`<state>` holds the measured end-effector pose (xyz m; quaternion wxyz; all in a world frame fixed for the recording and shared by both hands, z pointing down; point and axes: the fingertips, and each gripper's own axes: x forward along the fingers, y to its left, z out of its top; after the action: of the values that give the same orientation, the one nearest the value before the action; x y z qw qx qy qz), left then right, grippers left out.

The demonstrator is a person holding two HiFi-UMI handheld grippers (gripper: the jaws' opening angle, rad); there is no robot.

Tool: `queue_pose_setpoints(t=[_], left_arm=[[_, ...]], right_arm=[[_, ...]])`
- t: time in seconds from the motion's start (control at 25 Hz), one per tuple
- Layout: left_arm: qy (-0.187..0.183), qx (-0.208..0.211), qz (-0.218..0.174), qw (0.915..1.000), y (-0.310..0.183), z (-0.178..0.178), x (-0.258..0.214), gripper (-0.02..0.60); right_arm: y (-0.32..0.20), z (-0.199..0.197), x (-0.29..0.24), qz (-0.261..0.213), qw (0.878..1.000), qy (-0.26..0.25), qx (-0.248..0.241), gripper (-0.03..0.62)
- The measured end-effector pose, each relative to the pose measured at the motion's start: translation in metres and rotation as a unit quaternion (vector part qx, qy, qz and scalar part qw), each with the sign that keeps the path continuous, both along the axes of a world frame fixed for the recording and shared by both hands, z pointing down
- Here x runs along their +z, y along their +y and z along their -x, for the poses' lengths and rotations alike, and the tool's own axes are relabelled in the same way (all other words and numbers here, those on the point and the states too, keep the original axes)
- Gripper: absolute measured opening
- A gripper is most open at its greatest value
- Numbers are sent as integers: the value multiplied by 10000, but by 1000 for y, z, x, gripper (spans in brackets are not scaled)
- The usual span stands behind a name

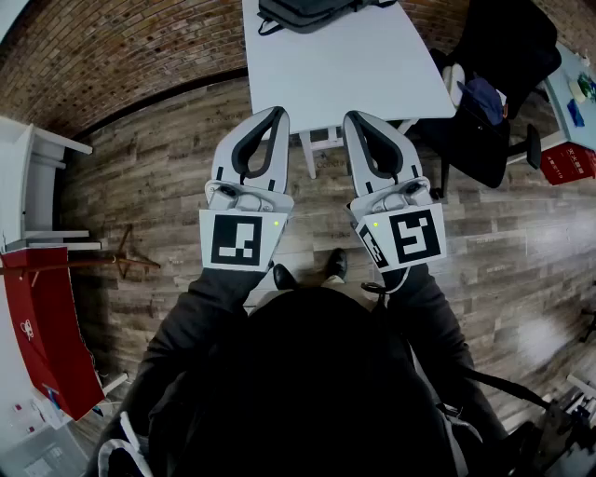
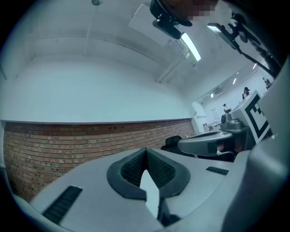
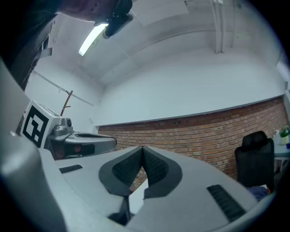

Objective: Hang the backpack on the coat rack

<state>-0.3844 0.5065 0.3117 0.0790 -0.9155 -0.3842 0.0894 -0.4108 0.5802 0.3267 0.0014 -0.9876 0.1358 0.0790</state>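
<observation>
The dark backpack (image 1: 303, 13) lies on the far end of the white table (image 1: 354, 70), partly cut off by the top of the head view. A thin wooden coat rack (image 1: 126, 250) stands at the left over the wooden floor, and its branched top (image 3: 68, 100) shows in the right gripper view. My left gripper (image 1: 277, 113) and right gripper (image 1: 352, 117) are side by side in front of me, short of the table's near edge. Both are shut with nothing between the jaws. In their own views, the left gripper (image 2: 146, 149) and right gripper (image 3: 142, 147) point at a brick wall.
A black office chair (image 1: 494, 84) with things on it stands to the right of the table. White shelving (image 1: 33, 177) and a red panel (image 1: 47, 326) line the left side. My shoes (image 1: 312, 270) show on the plank floor below the grippers.
</observation>
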Motion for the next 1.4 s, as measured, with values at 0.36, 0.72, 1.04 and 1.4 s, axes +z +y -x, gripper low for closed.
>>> queue_pose_setpoints(t=[0.36, 0.72, 1.04, 1.4], left_arm=[[-119, -37, 158, 9998, 20, 12, 18, 9], [-143, -438, 169, 9988, -1, -6, 14, 9], [-137, -407, 241, 9988, -56, -50, 18, 9], [-275, -90, 239, 9993, -154, -139, 26, 9]], right_arm=[[16, 12, 19, -58, 9998, -121, -162, 6], [-10, -9, 2, -234, 9966, 98, -778, 9], [-70, -55, 7, -106, 9965, -14, -828, 9], [-165, -151, 11, -22, 9989, -189, -418, 9]])
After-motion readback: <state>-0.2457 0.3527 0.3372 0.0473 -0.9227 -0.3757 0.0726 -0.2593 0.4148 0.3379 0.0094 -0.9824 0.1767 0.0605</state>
